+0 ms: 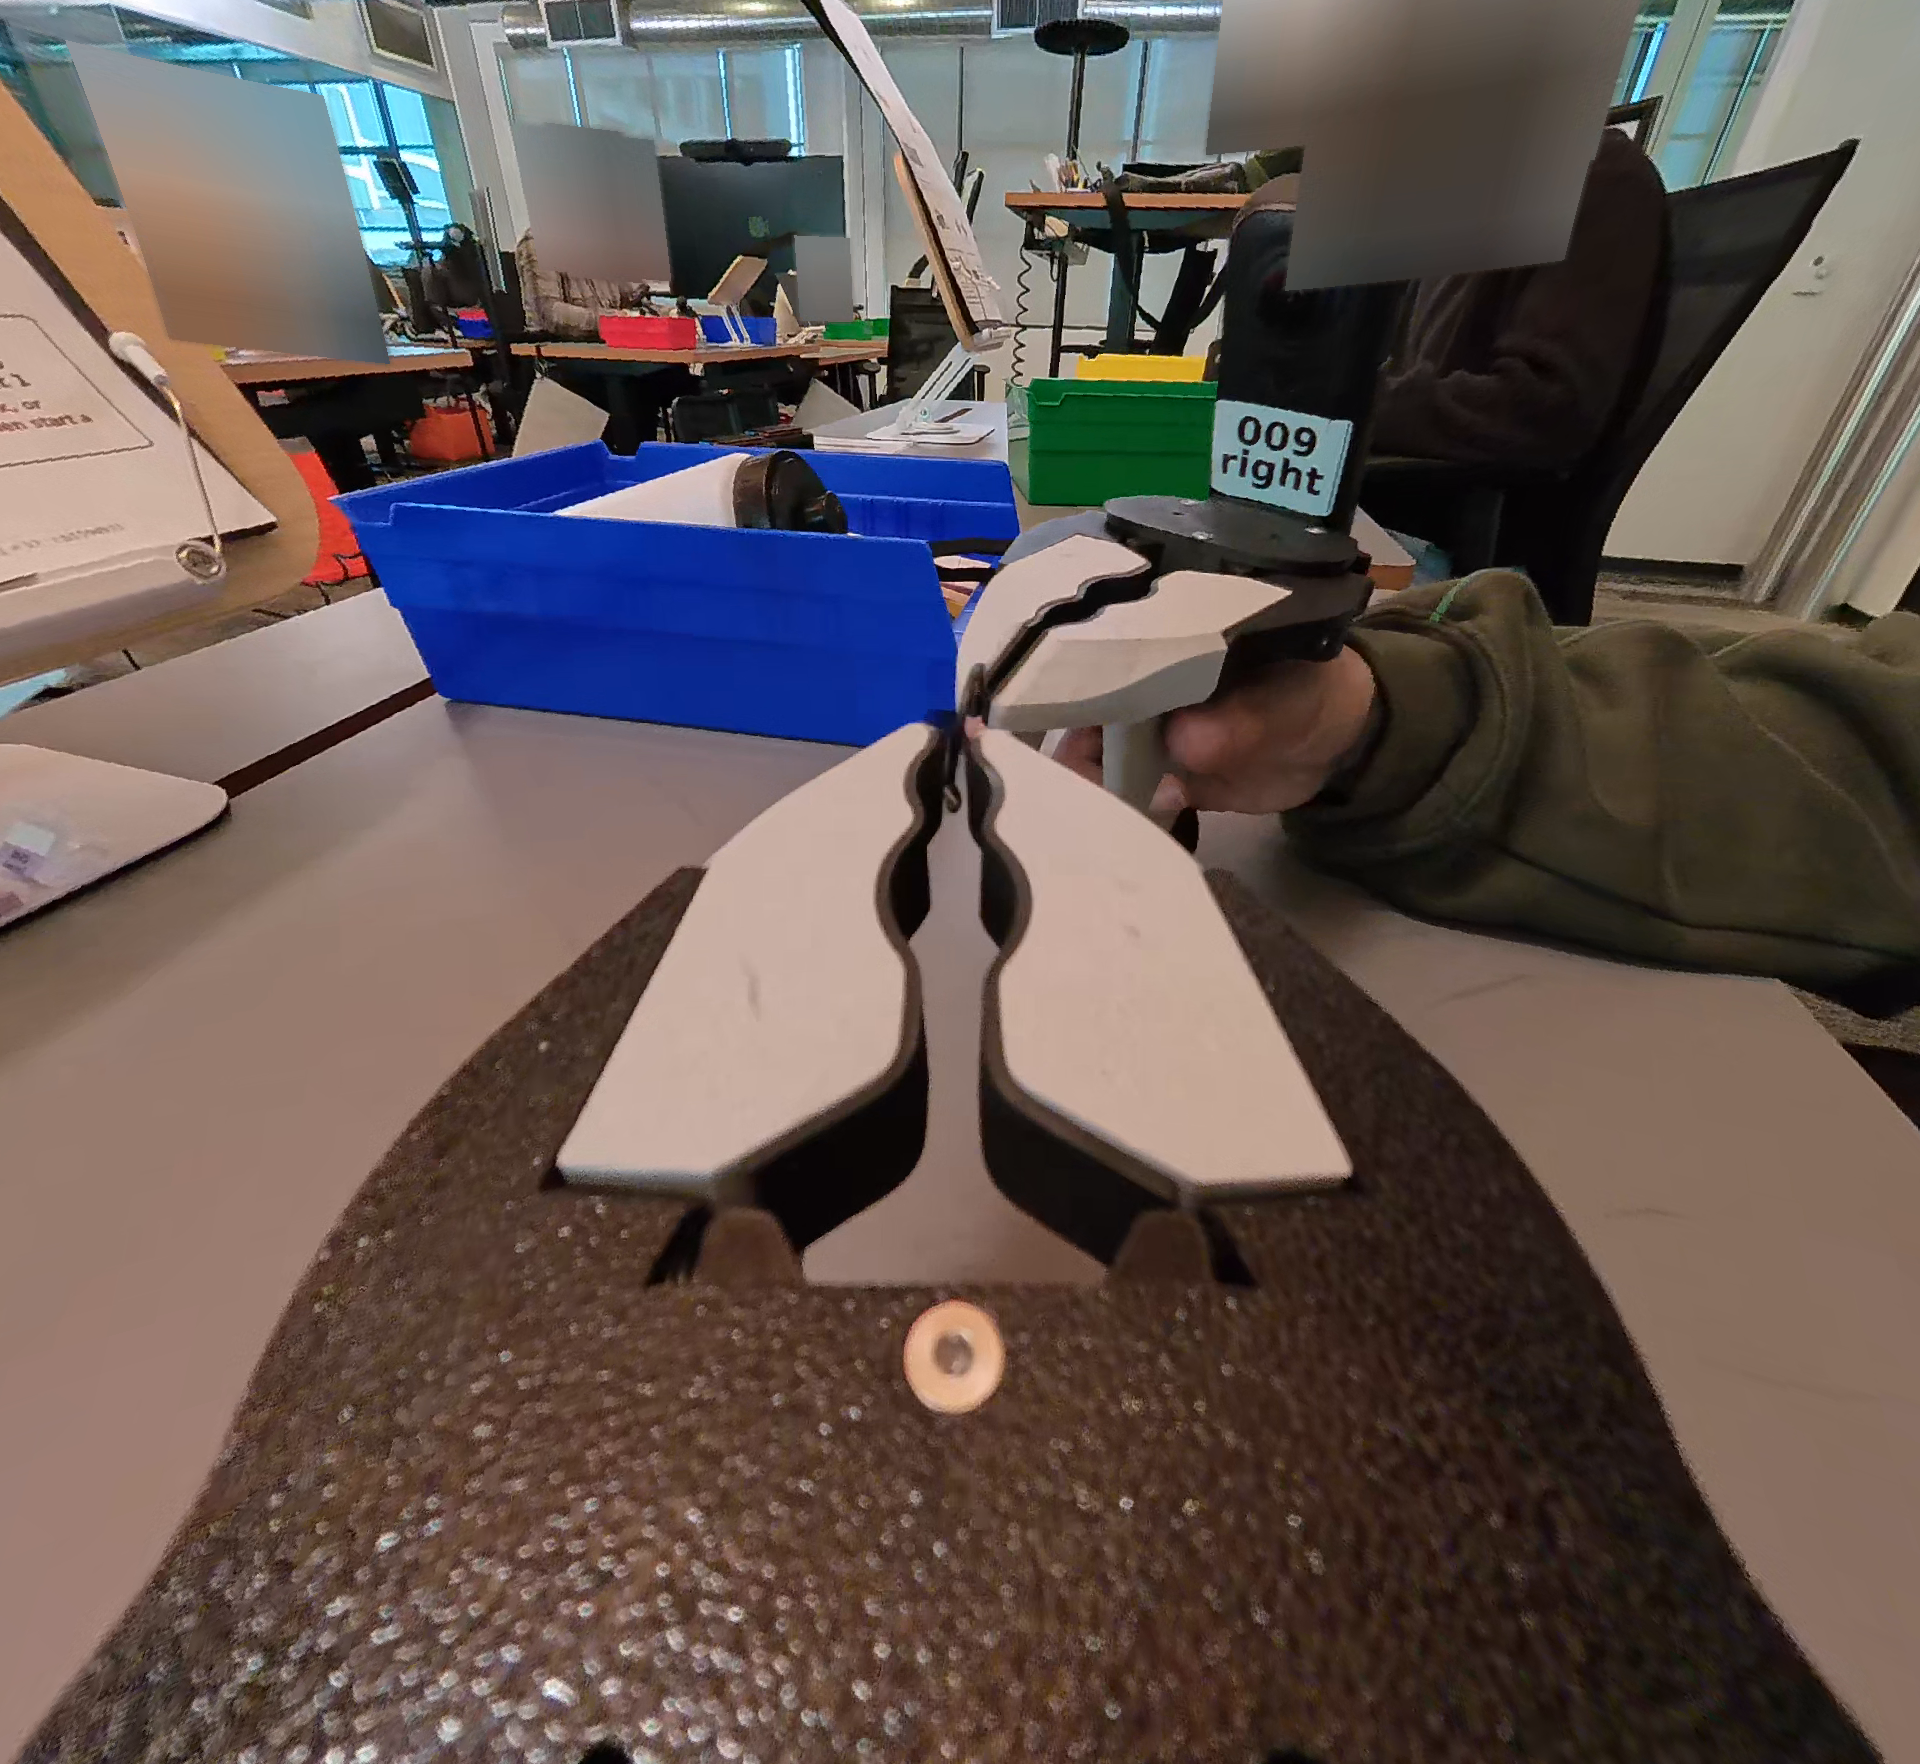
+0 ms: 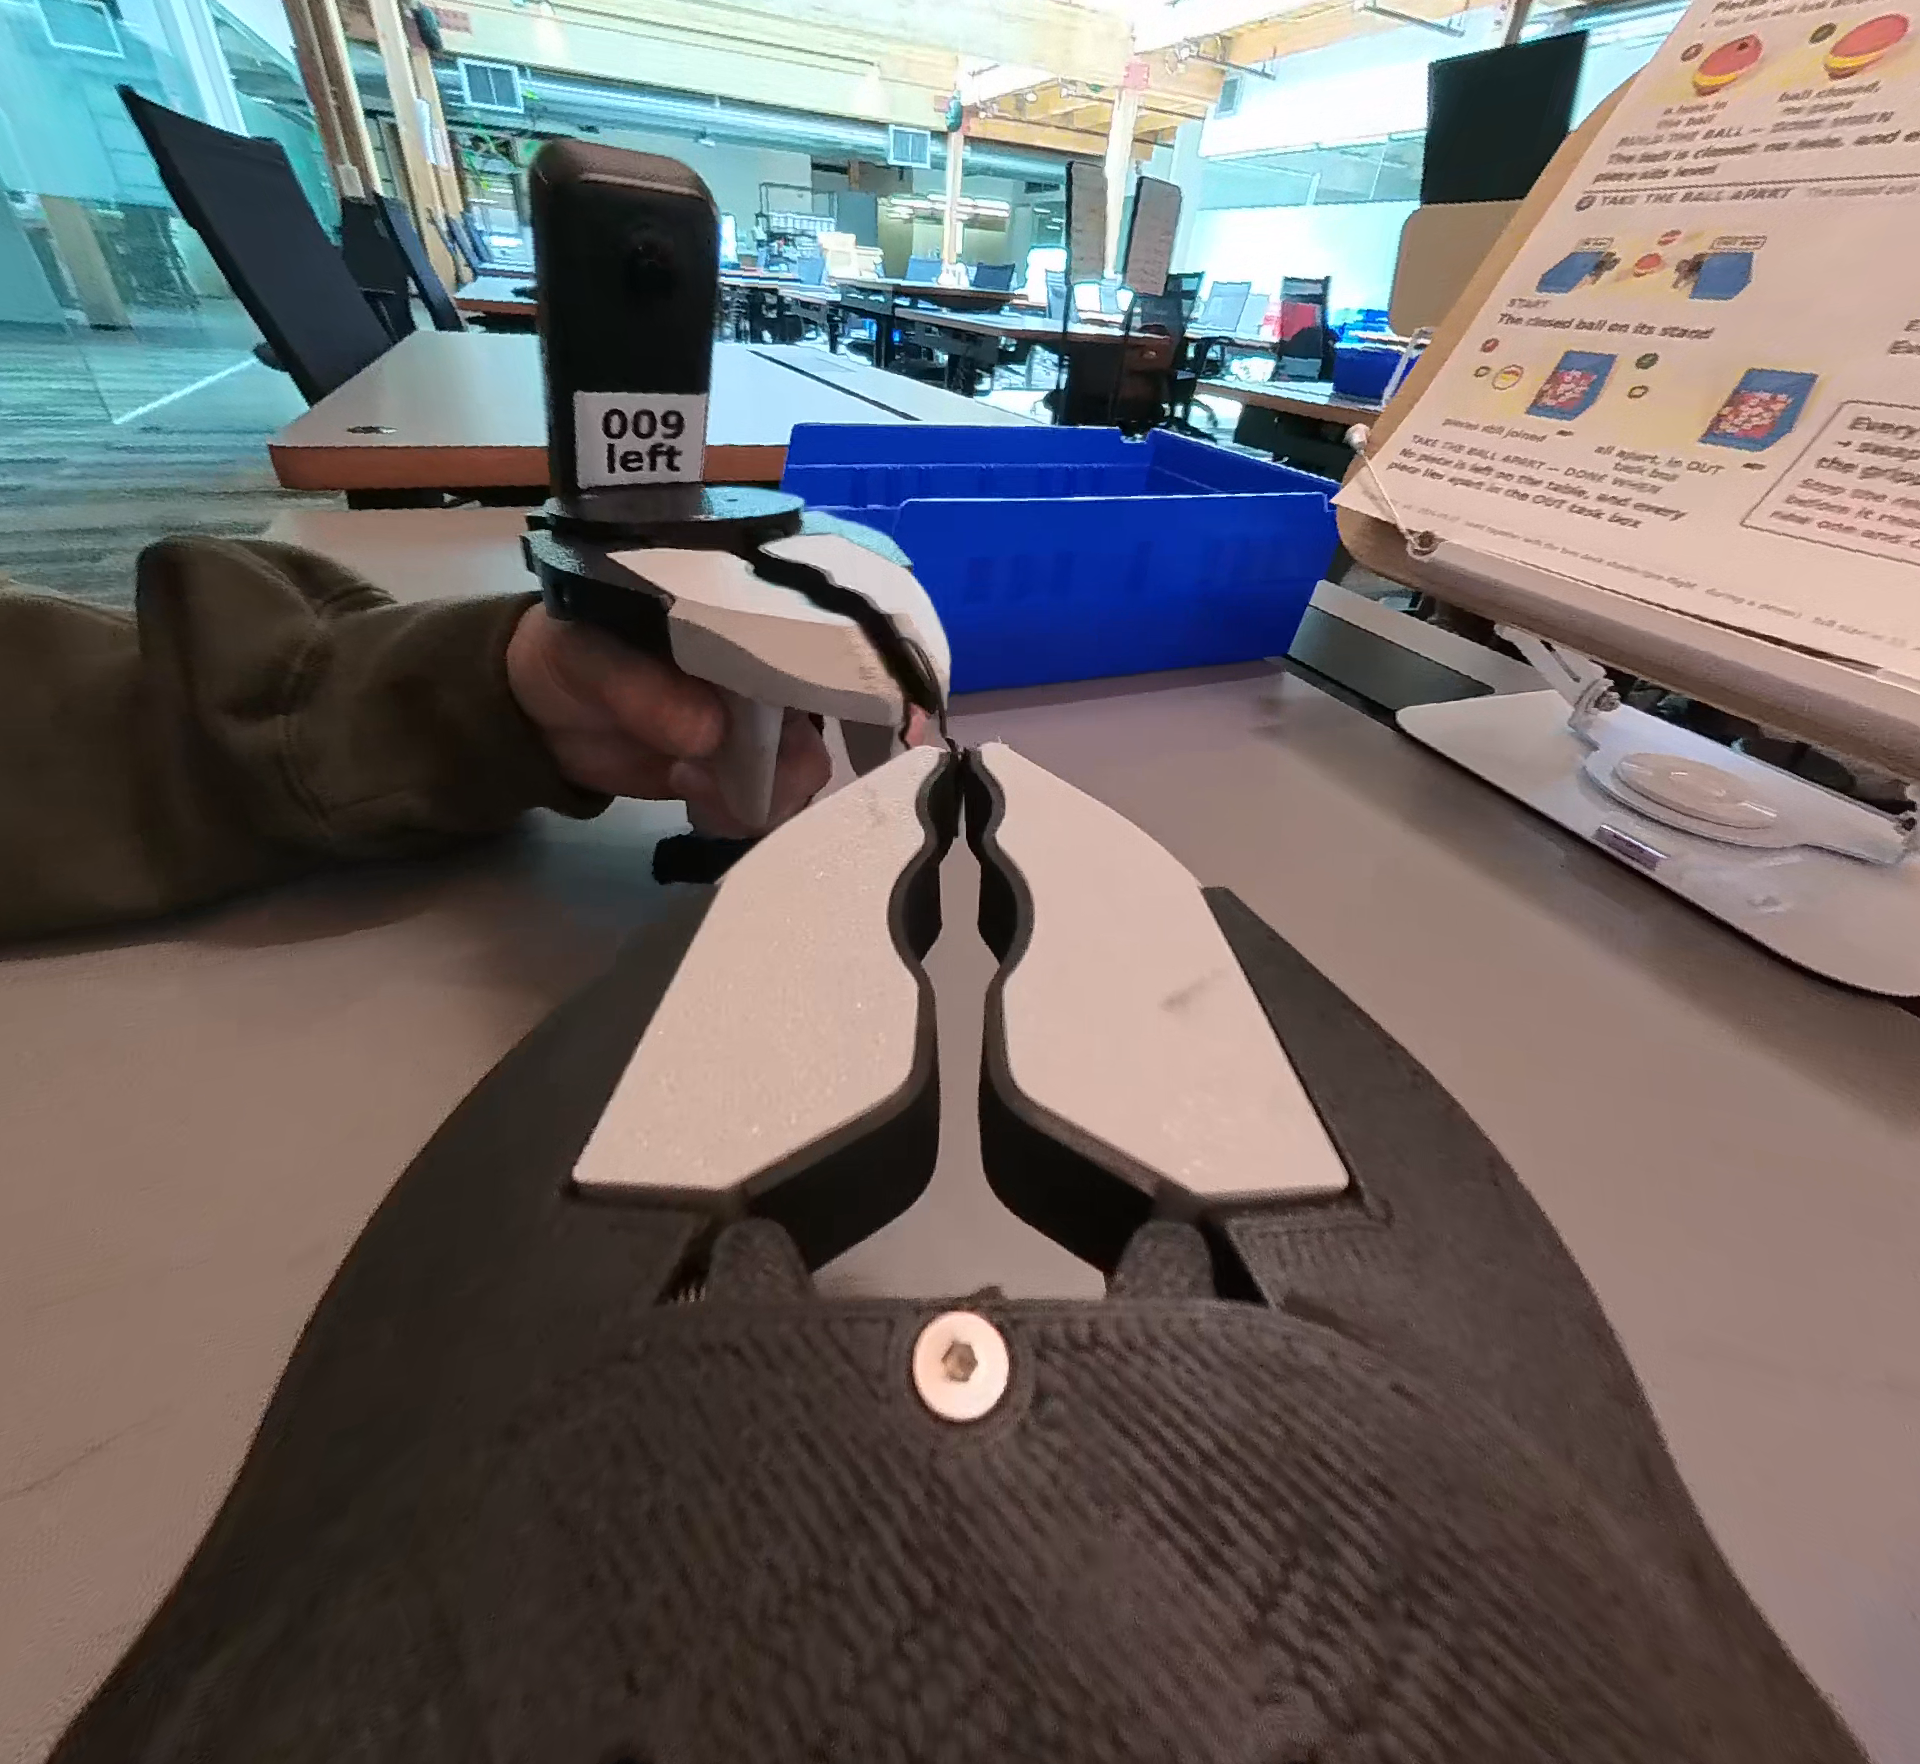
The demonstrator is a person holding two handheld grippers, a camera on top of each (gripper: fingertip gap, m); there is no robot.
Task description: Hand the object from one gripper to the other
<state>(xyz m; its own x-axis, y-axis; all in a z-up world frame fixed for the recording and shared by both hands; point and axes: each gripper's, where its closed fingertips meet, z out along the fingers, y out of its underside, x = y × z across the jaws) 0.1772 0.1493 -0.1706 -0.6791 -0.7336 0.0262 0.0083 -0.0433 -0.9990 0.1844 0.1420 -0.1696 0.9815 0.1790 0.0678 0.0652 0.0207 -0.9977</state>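
A thin black object [image 1: 951, 784], like a band or wire, runs between the tips of both grippers a little above the grey table [image 1: 416, 883]. My left gripper [image 1: 951, 758] is shut on its lower end. The right gripper [image 1: 982, 701] comes in from the right with a hand on its grip, and its tips close on the upper end. In the right wrist view my right gripper [image 2: 961, 760] is shut, with the black object [image 2: 940, 727] leading from its tips up to the left gripper's tips [image 2: 920, 686]. Both grippers meet tip to tip.
A blue bin [image 1: 644, 613] holding a white roll stands just behind the grippers and also shows in the right wrist view [image 2: 1091, 561]. Instruction sheets on stands sit at the left [image 1: 83, 426] and the right [image 2: 1662, 260]. A green bin [image 1: 1122, 447] stands farther back. Only a small space, under 4 cm, lies between the two pairs of fingers.
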